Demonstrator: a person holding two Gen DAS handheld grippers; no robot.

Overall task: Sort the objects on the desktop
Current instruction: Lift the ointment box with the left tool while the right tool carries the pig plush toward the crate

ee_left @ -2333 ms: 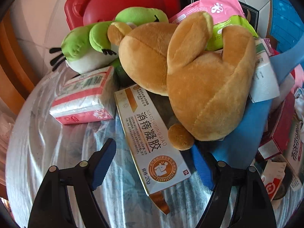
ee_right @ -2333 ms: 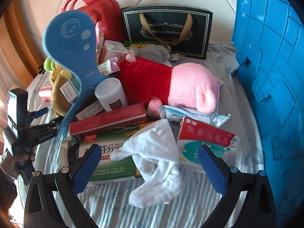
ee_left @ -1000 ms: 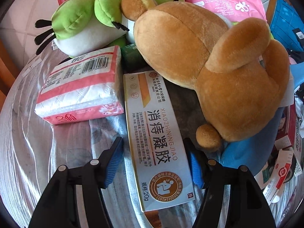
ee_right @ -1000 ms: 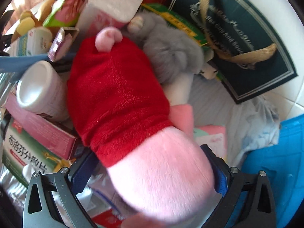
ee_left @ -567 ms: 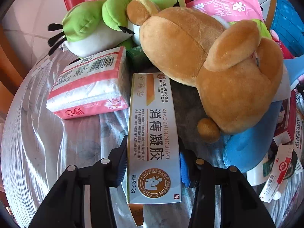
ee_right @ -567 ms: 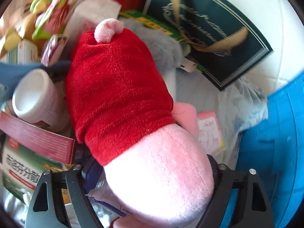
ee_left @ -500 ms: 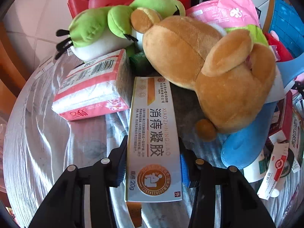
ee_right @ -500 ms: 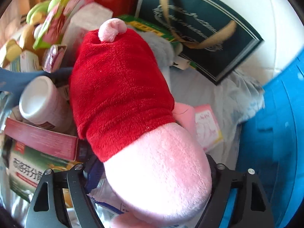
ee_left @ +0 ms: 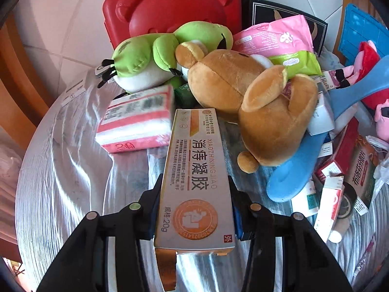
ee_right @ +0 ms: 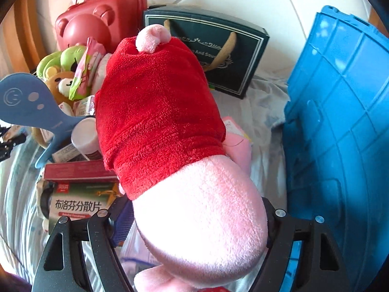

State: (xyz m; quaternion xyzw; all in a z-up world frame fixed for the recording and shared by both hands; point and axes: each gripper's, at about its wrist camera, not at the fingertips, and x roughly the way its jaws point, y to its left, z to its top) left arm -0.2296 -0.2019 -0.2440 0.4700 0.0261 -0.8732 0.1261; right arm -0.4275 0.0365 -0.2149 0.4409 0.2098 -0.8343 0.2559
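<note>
At frame bottom, left gripper [ee_left: 194, 209] clamped stiff, light ointment box [ee_left: 194, 177] by its sides; right gripper [ee_right: 194, 223] squeezed soft pig plush [ee_right: 170, 146] at head.

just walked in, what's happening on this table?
A person is sorting a cluttered tabletop with two tools at once. The left hand-held gripper is shut on a long white-and-orange cardboard medicine box, held above the silvery tablecloth. The right hand-held gripper is shut on a pink plush pig in a red dress, gripping its pink head. A brown plush bear, a green plush frog and a blue plastic crate remain in the pile around them.
</note>
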